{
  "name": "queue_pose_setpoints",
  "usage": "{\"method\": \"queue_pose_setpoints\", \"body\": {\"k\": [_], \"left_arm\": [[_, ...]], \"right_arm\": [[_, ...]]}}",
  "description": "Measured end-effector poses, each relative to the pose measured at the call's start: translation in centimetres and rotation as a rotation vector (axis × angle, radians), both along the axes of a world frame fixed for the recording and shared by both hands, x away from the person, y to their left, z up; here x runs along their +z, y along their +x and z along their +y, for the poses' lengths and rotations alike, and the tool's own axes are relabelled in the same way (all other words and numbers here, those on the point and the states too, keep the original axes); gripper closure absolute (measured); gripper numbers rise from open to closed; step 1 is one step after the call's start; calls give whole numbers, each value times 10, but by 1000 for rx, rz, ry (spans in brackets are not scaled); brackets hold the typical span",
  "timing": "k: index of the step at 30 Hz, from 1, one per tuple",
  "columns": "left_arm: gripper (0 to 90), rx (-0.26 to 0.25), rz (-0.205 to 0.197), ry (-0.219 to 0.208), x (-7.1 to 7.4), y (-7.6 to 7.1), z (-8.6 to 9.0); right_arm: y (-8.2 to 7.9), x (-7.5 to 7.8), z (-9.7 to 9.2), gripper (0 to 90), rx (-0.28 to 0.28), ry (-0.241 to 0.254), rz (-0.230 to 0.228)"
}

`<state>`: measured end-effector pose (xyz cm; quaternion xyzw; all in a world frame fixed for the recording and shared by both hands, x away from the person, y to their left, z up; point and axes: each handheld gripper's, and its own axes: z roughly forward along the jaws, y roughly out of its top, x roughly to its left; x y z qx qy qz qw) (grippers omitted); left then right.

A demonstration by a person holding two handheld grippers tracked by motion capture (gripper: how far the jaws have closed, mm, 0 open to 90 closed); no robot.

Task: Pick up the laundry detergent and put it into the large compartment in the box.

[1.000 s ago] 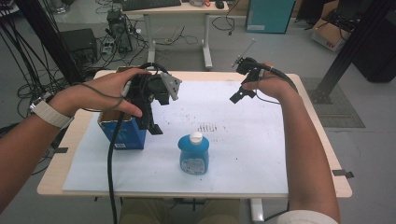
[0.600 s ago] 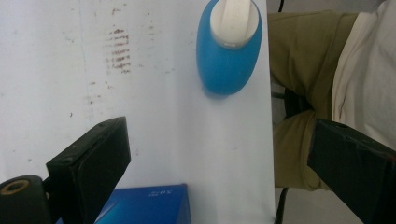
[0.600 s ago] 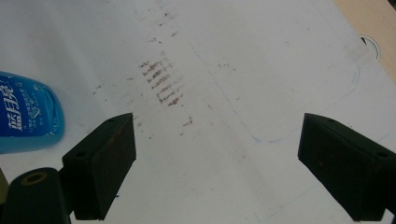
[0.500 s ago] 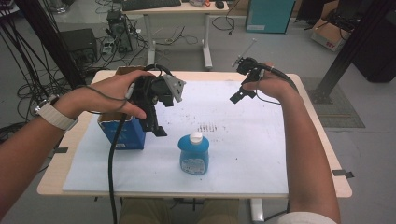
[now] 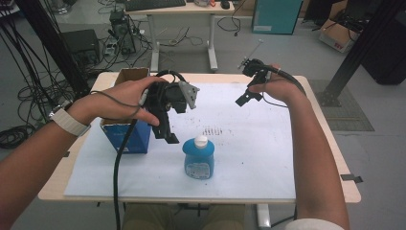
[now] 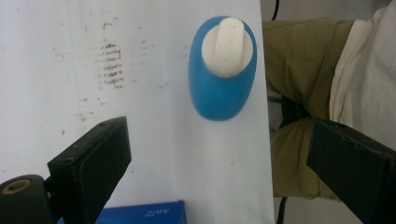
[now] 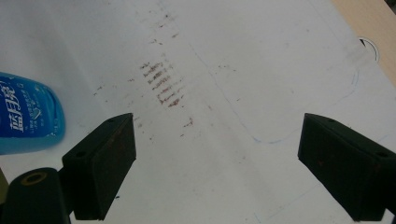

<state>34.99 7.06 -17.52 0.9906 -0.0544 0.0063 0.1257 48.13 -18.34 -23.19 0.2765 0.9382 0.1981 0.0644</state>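
Blue bottle with white cap stands upright on the white sheet, near the table's front edge, roughly centre. Seen from above in the left gripper view, it sits ahead of the jaws and in line with the gap between them, not touching either.

Left gripper hangs just left of and above the bottle, pointing down, jaws spread wide, nothing between them. It's between the bottle and the blue box, which sits just left on the sheet; an open cardboard box is behind that.

Right gripper is held well apart from the bottle, toward the far right of the sheet, also spread wide and empty. In the right gripper view the bottle shows at the left edge, outside the jaws, with a patch of brown smudges on the sheet ahead.
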Motion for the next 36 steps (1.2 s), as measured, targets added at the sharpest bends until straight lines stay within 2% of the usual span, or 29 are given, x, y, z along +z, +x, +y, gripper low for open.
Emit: {"method": "queue_pose_setpoints", "body": {"k": [6, 25, 36], "left_arm": [[80, -6, 16, -18, -6, -1, -8], [73, -16, 26, 6, -22, -4, -33], [48, -17, 21, -7, -28, -4, -41]], "right_arm": [[-1, 0, -1, 115, 0, 1, 0], [-1, -2, -3, 115, -3, 8, 2], [-1, -1, -4, 115, -3, 10, 1]]}}
